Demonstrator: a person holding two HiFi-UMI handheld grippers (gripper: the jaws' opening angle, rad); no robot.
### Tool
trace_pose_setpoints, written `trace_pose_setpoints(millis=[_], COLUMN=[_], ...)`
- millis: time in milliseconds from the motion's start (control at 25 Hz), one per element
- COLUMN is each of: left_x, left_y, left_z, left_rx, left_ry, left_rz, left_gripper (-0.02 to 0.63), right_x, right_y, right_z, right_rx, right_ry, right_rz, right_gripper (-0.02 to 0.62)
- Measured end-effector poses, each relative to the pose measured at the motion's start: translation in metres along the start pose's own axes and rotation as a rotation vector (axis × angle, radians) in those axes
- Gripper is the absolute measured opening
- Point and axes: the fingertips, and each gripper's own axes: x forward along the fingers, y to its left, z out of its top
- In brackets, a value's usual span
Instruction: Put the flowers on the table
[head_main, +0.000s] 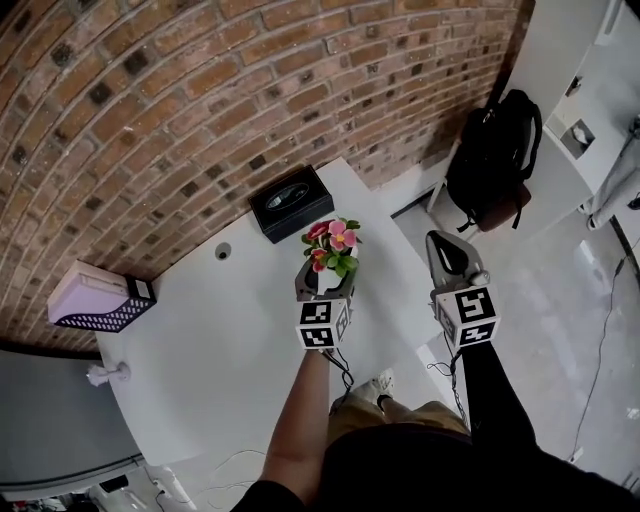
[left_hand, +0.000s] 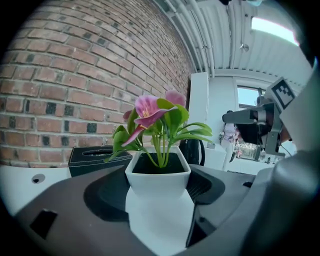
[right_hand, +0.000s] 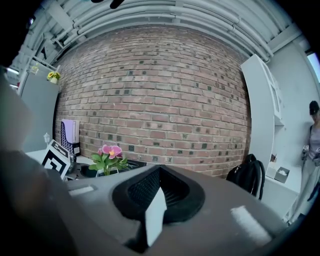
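Observation:
A small white square pot (left_hand: 157, 175) of pink flowers (left_hand: 149, 109) with green leaves stands upright between the jaws of my left gripper (left_hand: 157, 192), which is shut on it. In the head view the flowers (head_main: 332, 245) rise over the left gripper (head_main: 326, 272) near the right side of the white table (head_main: 220, 340); whether the pot touches the table is not visible. My right gripper (head_main: 448, 252) hangs beyond the table's right edge, shut and holding nothing. From the right gripper (right_hand: 156, 202) view the flowers (right_hand: 110, 154) show at the left.
A black tissue box (head_main: 291, 202) lies behind the flowers by the brick wall. At the table's far left stands a dark mesh holder (head_main: 100, 298) with a pale box in it. A black backpack (head_main: 495, 160) leans by a white cabinet. A person (right_hand: 312, 145) stands far right.

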Motion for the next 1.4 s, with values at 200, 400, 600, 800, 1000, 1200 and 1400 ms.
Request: trace_pose_setpoints(millis=[200,400,600,800,1000,1200,1400], left_x=[0.023,0.04,0.049,0.053,0.052,0.054,0.056], left_y=[0.0,0.001,0.001,0.005,0.013,0.01,0.009], left_z=[-0.023,-0.044,-0.058,-0.078,-0.099,-0.1,-0.106], left_rx=[0.035,0.017,-0.001,0.018,0.002,0.051,0.088], left_ry=[0.044,0.089,0.116,0.17,0.222,0.226,0.248], left_rz=[0.017,0.015,0.021,0.051,0.079,0.075,0.054], left_gripper=[0.341,0.341,0.341,0.341,0.341,0.341,0.342], right_x=[-0.005,-0.009,-0.012,-0.013,-0.015,-0.017,-0.019], right_y=[-0.012,-0.018,-0.023,-0.023,-0.021,-0.02,-0.015], right_z=[-0.01,-0.019,-0.024,-0.025,-0.029,-0.034,-0.035], right_rx=[-0.013,-0.047,-0.049,-0.035,-0.03,-0.023,-0.023], right_ry=[0.025,0.054,0.068,0.068,0.077,0.087,0.083], right_rz=[-0.017,-0.023,-0.033,-0.028,-0.025,-0.03,-0.024], right_gripper=[0.0,0.0,0.0,0.0,0.0,0.0,0.0])
